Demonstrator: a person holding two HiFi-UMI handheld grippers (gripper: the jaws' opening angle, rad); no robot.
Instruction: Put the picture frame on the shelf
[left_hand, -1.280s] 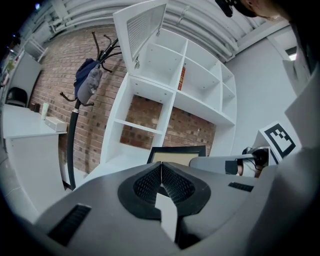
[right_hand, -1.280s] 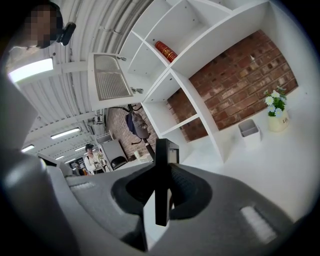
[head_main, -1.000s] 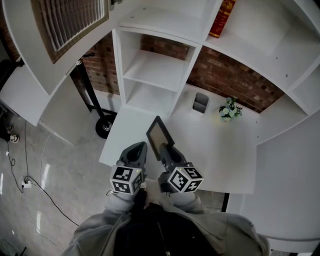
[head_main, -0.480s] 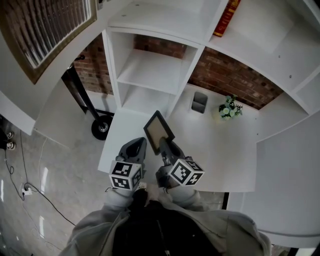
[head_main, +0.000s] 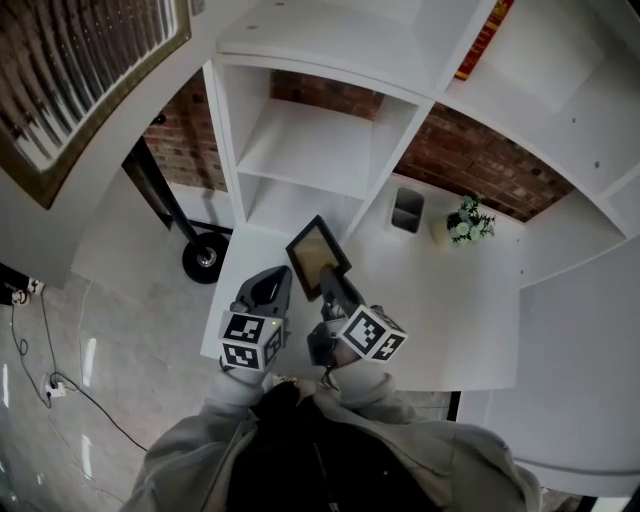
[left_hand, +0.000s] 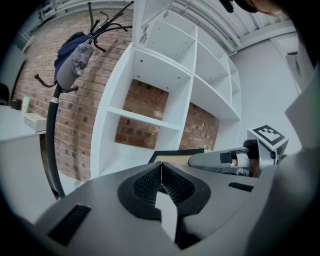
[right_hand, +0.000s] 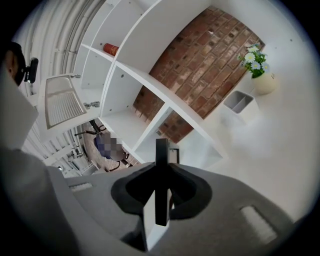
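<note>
The picture frame (head_main: 318, 257), black-rimmed with a tan face, is held up over the left end of the white desk (head_main: 450, 310), just in front of the shelf unit's lowest open compartment (head_main: 300, 200). My right gripper (head_main: 334, 285) is shut on its near edge. In the right gripper view the frame (right_hand: 161, 150) shows edge-on as a black bar clamped between the jaws. My left gripper (head_main: 270, 287) hovers just left of the frame, shut and holding nothing. Its closed jaws (left_hand: 161, 166) point at the shelf, with the frame (left_hand: 176, 152) and right gripper (left_hand: 220, 161) to their right.
A grey pen holder (head_main: 405, 210) and a small pot of flowers (head_main: 468, 222) stand at the back of the desk by the brick wall. A red book (head_main: 483, 40) stands on an upper shelf. A black coat stand (left_hand: 55, 100) with a wheeled base (head_main: 205, 257) is left of the shelf unit.
Both grippers have moved forward toward the shelf unit, carrying the frame closer to the lowest compartment. The right gripper has rolled, tilting the frame.
</note>
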